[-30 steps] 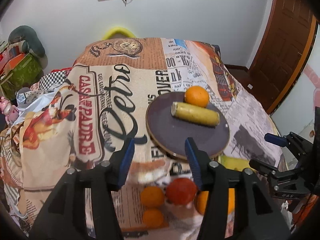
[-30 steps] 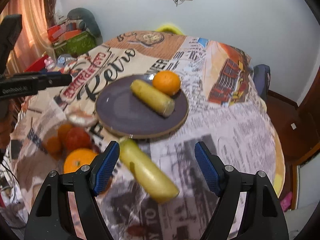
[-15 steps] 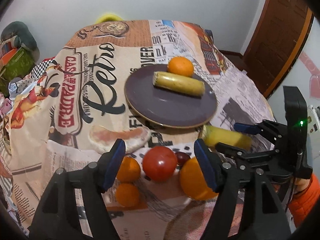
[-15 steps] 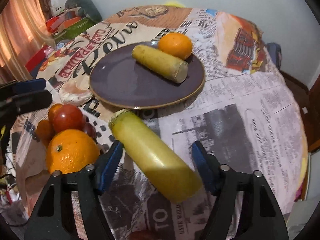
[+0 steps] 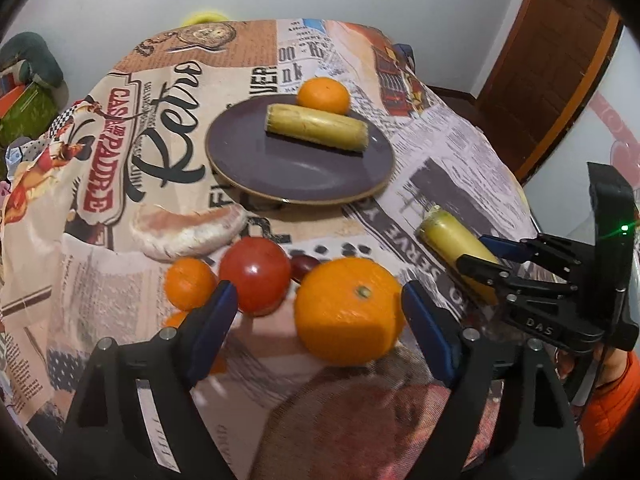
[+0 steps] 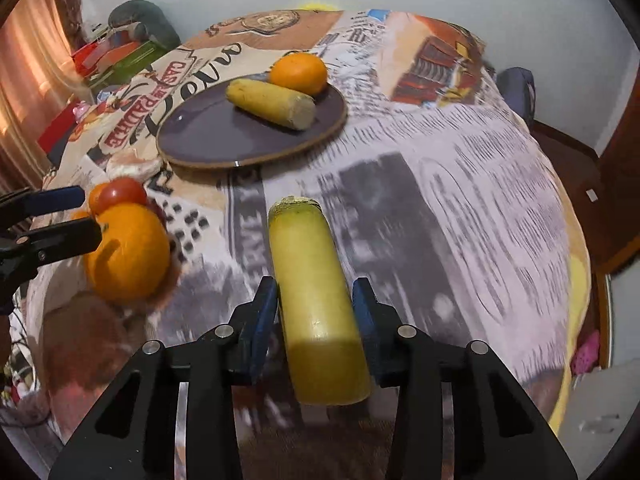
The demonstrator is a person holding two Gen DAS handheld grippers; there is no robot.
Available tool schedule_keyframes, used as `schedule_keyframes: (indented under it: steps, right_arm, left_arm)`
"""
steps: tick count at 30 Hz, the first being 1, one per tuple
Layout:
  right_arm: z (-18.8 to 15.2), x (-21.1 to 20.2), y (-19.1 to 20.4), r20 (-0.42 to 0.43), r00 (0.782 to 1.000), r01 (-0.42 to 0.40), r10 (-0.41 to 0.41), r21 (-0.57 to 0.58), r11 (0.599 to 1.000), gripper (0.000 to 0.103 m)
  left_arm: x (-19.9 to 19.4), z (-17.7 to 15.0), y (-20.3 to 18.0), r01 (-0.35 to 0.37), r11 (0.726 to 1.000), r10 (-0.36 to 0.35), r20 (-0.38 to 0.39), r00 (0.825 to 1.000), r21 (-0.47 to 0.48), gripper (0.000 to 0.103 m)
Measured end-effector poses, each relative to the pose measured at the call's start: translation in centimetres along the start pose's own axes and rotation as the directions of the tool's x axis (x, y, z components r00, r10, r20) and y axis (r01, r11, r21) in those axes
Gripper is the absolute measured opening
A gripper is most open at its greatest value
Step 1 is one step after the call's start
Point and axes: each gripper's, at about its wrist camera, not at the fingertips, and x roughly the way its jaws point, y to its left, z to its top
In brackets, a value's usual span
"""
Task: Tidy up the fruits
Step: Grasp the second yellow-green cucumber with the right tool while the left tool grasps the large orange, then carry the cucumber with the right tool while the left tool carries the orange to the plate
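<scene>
My right gripper, jaws just closing, sits snug around the mid-body of the yellow fruit on the table: smooth, stiff-looking cylinder, probably light but roll-prone, while my left gripper, just opening wide, straddles the big orange, round, firm, waxy.

Left claw: pitched steeply down, jaws spread wide and just been opening; nothing gripped, pads clear on both sides. Right claw: also pitched steeply down, jaws just been closing; both blue pads now press against what lies between them.
</scene>
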Motion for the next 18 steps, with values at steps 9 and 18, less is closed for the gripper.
schedule_keyframes:
  steps: [9, 18]
  right_arm:
    - [0.9, 0.0, 0.5, 0.042, 0.999, -0.004, 0.004, 0.001, 1.000, 0.037]
    - [0.8, 2.3, 0.3, 0.009, 1.000, -0.015, 0.015, 0.016, 1.000, 0.041]
  left_arm:
    - [2.4, -1.5, -1.2, 0.002, 1.000, -0.003, -0.047, 0.999, -0.011, 0.084]
    - [3.0, -1.5, -1.0, 0.011, 0.999, -0.012, -0.042, 0.999, -0.035, 0.077]
